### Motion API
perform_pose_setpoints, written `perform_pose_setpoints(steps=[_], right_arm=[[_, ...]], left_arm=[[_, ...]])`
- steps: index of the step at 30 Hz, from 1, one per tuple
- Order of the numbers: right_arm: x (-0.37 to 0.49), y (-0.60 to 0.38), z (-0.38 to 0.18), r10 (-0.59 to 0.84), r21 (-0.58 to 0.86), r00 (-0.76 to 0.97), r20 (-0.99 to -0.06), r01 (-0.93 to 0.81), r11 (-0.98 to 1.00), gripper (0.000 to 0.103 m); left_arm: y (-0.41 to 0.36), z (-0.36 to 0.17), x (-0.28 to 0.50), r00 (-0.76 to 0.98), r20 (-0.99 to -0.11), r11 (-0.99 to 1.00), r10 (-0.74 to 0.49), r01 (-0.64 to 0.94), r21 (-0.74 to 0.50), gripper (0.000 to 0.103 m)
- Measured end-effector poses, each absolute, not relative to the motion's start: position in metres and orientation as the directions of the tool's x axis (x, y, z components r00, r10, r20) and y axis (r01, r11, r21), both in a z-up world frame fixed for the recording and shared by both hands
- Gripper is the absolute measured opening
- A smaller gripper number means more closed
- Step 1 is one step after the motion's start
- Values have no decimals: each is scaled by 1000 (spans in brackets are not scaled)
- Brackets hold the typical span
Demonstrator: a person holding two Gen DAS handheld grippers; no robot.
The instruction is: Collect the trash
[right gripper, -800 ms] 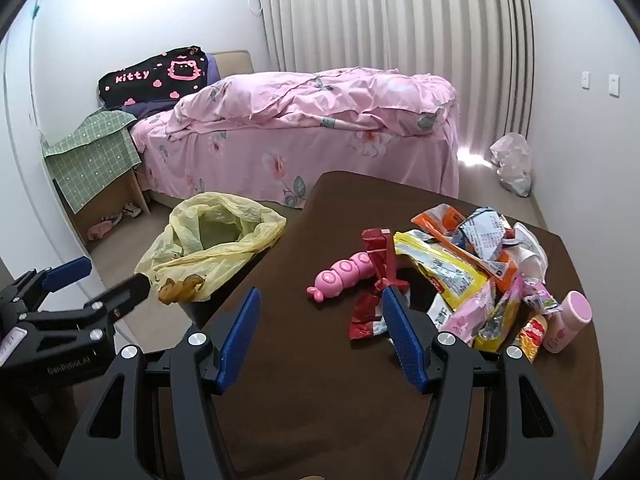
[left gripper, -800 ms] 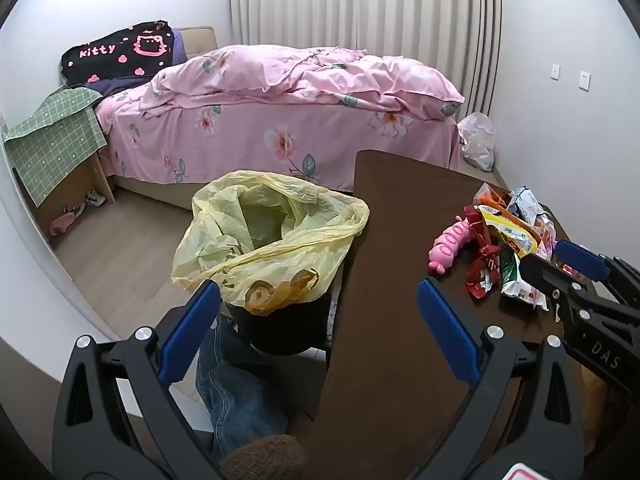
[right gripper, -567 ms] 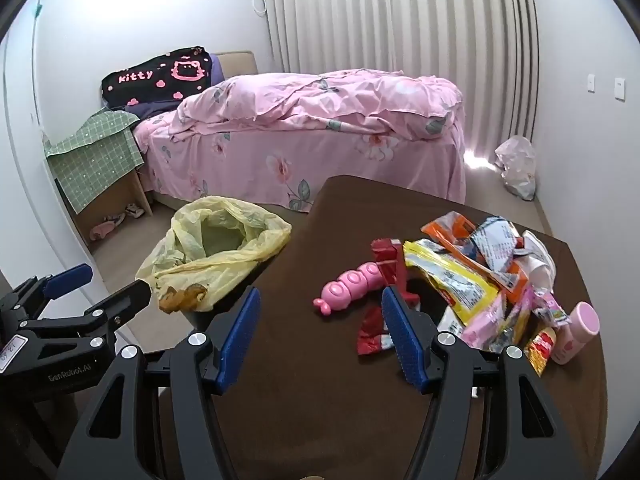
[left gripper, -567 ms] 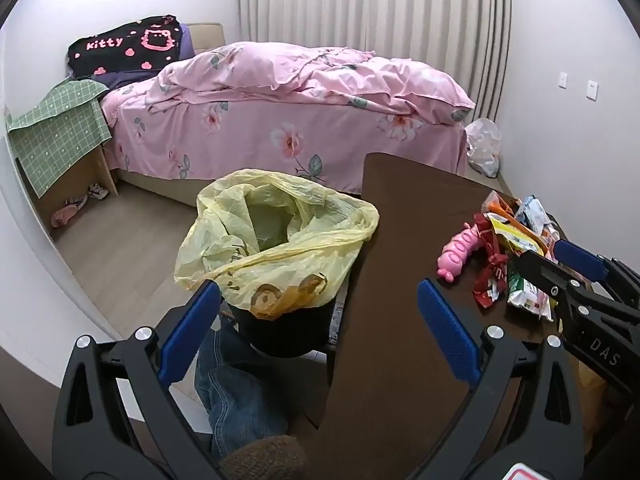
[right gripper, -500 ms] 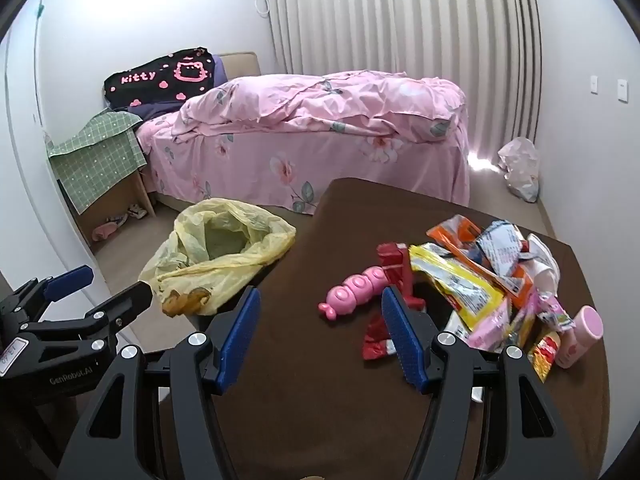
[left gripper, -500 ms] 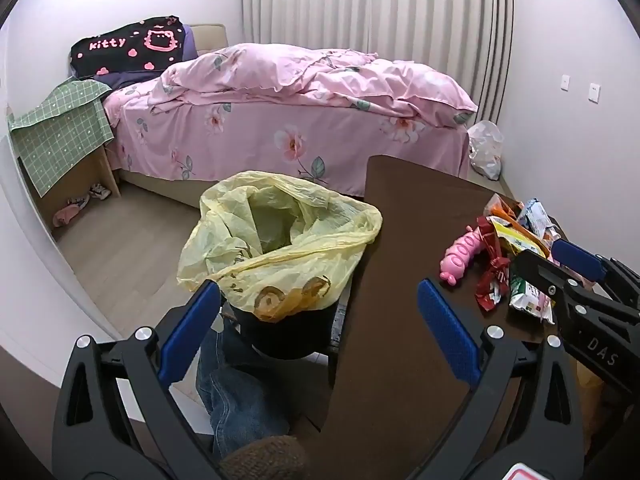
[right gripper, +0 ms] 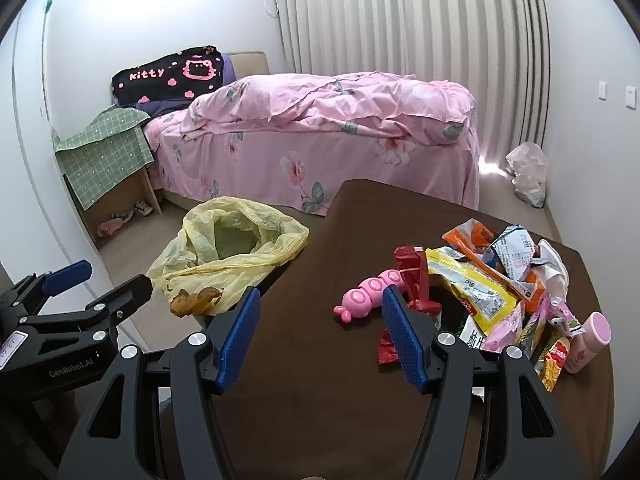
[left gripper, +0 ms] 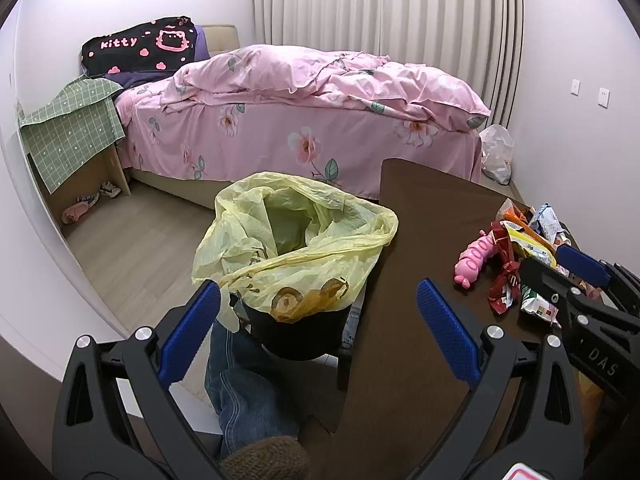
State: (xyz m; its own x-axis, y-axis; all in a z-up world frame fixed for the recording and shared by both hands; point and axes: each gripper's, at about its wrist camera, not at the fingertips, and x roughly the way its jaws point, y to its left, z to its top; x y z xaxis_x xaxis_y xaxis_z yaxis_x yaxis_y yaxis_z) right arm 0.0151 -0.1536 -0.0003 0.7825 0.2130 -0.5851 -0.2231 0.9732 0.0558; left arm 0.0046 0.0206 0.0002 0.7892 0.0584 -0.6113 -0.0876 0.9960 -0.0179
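A black bin lined with a yellow bag (left gripper: 296,240) stands left of the brown table (left gripper: 408,248); it also shows in the right wrist view (right gripper: 228,256). A pile of snack wrappers (right gripper: 492,284) lies on the table's right side, also seen in the left wrist view (left gripper: 524,256). A red wrapper (right gripper: 414,276) and a pink caterpillar toy (right gripper: 368,292) lie at its left edge. My left gripper (left gripper: 316,320) is open and empty, near the bin. My right gripper (right gripper: 320,328) is open and empty above the table, short of the toy.
A pink bed (right gripper: 320,132) fills the far side of the room. A pink bottle (right gripper: 588,340) lies at the table's right edge. A white plastic bag (right gripper: 528,172) sits on the floor by the wall. A green-covered shelf (left gripper: 72,128) stands at the left.
Both views have shifted slightly: the bin and the wrapper pile sit a little further right in frame. Both grippers stay open and empty.
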Motion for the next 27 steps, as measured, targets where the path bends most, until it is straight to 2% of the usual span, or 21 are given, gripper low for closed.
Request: perform_pose_setpoints(steps=[27], right_arm=[[13, -161, -2, 203, 60, 783, -588, -207, 976, 60]], left_arm=[[20, -6, 4, 783, -619, 997, 50, -80, -20, 94]])
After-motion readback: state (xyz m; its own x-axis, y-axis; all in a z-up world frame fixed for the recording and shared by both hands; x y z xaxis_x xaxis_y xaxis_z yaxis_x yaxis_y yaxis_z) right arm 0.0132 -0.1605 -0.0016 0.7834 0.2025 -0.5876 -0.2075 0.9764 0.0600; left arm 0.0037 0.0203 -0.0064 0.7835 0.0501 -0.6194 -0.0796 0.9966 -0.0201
